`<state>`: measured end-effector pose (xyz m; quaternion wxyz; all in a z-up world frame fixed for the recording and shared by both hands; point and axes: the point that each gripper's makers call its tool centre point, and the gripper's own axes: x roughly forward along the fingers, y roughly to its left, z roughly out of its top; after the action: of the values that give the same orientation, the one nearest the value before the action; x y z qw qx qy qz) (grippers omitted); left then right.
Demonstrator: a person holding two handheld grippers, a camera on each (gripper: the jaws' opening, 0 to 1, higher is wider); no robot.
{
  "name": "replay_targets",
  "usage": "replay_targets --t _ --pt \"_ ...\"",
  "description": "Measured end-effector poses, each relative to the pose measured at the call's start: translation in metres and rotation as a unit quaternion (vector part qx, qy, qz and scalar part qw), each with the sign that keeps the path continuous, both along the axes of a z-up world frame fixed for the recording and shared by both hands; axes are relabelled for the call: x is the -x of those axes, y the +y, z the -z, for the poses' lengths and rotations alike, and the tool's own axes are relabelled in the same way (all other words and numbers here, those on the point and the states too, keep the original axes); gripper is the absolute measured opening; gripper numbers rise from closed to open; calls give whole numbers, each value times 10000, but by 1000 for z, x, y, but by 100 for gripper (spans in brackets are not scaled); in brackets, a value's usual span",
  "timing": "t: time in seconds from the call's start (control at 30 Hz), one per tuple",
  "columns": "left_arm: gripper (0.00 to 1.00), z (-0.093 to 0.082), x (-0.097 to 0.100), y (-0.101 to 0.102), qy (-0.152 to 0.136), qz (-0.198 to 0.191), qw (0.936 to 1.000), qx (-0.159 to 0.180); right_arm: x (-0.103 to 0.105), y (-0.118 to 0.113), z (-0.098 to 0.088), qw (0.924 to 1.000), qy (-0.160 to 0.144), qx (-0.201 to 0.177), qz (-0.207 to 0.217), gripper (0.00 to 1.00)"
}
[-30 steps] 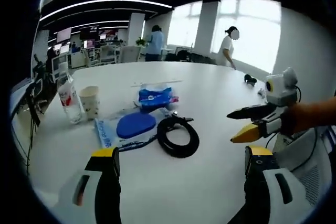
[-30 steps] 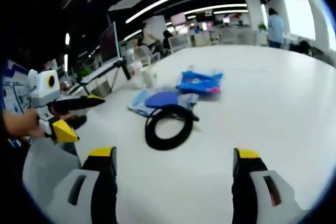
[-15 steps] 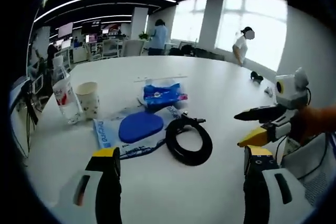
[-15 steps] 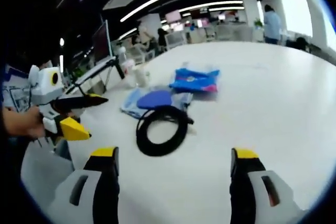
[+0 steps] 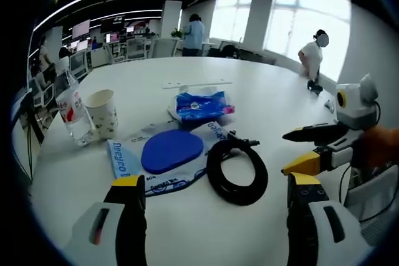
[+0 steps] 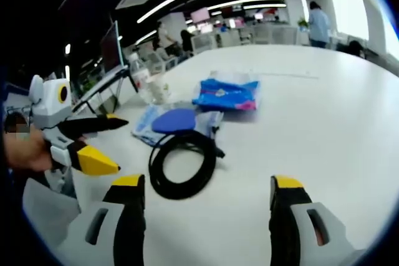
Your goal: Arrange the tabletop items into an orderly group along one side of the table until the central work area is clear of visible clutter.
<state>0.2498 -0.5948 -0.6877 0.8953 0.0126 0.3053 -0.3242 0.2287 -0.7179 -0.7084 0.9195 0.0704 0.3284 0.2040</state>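
Now: cable [image 5: 237, 171] coiled just ahead, between both grippers | left gripper [image 5: 212, 194] wide, empty | right gripper [image 6: 209, 194] wide, empty

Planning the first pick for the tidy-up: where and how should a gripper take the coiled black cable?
Probably the near arc of the coiled black cable, coming from above with one jaw inside the loop and one outside. It lies flat on the white table, so a side approach finds little height. The far side is crowded: the plug end and the bag under the blue paddle sit there. Both grippers' jaws stand open.
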Motion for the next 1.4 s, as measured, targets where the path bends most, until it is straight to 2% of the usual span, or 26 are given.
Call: replay_targets --t 0.4,0.57,0.63,0.8,1.13,1.4 --pt "89 18 -13 -16 119 -30 9997 -226 -17 0 17 9994 254 104 230 67" --pt "85 24 -20 -13 145 -228 9993 -246 -20 1 21 9991 272 239 213 61" --pt "85 24 -21 -16 128 -244 9995 -135 -22 3 21 9992 259 224 216 59" --pt "76 33 -21 -20 118 -203 9989 -405 -25 7 24 9988 239 417 57 52" --pt "67 40 -21 -30 96 -64 9988 -482 -30 12 27 9984 259 496 -9 43" --pt "49 43 -21 -31 25 65 9974 -719 -31 15 31 9978 241 606 -108 31"
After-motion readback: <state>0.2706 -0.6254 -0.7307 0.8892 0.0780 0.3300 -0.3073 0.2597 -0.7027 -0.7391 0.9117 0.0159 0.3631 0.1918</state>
